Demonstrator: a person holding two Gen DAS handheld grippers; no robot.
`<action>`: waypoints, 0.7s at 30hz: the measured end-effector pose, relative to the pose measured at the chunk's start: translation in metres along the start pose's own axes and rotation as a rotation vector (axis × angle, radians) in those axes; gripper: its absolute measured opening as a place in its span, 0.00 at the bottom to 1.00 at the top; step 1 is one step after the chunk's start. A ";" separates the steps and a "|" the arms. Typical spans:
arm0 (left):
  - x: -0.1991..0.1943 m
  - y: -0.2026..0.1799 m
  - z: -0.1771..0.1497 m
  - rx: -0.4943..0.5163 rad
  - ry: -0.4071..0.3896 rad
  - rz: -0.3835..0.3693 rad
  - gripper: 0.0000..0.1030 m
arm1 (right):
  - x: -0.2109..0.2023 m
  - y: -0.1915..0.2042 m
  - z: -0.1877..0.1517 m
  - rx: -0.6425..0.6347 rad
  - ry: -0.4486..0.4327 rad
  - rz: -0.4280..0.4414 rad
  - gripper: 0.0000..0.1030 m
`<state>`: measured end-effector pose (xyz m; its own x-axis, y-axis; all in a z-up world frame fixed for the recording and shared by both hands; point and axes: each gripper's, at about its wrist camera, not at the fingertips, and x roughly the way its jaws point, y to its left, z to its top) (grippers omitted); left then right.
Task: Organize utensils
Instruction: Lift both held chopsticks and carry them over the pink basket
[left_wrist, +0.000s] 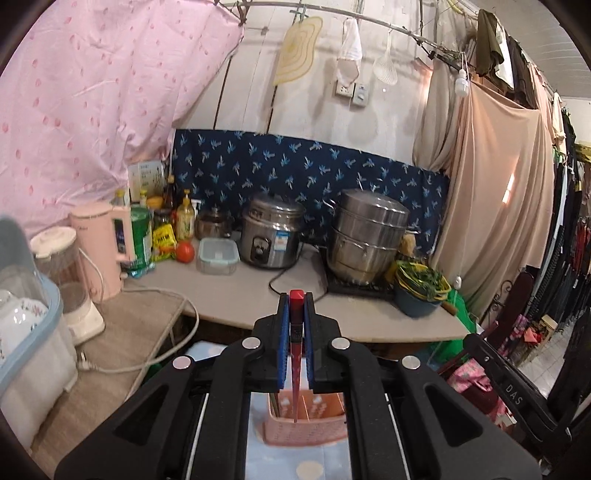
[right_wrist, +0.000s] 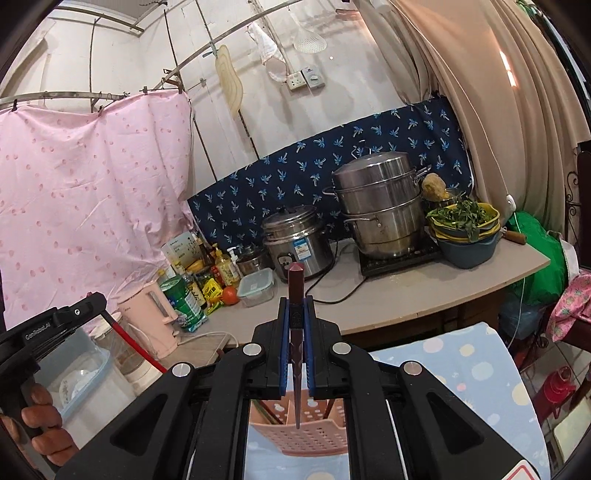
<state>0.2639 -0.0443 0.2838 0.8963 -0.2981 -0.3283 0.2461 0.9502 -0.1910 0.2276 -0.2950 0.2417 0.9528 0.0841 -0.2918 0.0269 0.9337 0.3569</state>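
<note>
My left gripper (left_wrist: 296, 301) is shut on a red chopstick (left_wrist: 296, 354) that points down, its tip just over the open top of a pink perforated utensil basket (left_wrist: 306, 424). My right gripper (right_wrist: 295, 306) is shut on a dark maroon chopstick (right_wrist: 296, 332), held upright with its tip over the same pink basket (right_wrist: 306, 435). The basket stands on a light blue spotted cloth (right_wrist: 454, 369). The left gripper with its red chopstick (right_wrist: 138, 349) shows at the left of the right wrist view. Other sticks lean inside the basket.
A grey counter (left_wrist: 240, 295) behind holds a rice cooker (left_wrist: 273, 232), a steel steamer pot (left_wrist: 369, 236), a bowl of greens (left_wrist: 421, 291), a pink kettle (left_wrist: 103, 247), bottles and a lidded box (left_wrist: 217, 255). A dish bin (left_wrist: 26, 332) stands at left. Clothes hang at right.
</note>
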 end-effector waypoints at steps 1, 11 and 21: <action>0.006 0.000 0.001 -0.001 0.000 0.000 0.07 | 0.007 0.001 0.002 -0.004 0.000 -0.007 0.07; 0.063 0.013 -0.020 -0.027 0.081 0.002 0.07 | 0.071 -0.012 -0.016 0.004 0.083 -0.039 0.07; 0.098 0.024 -0.048 -0.055 0.168 -0.001 0.07 | 0.098 -0.017 -0.046 -0.024 0.163 -0.064 0.07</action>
<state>0.3394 -0.0552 0.2028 0.8210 -0.3141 -0.4768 0.2220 0.9450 -0.2403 0.3066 -0.2866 0.1668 0.8875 0.0776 -0.4542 0.0771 0.9468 0.3123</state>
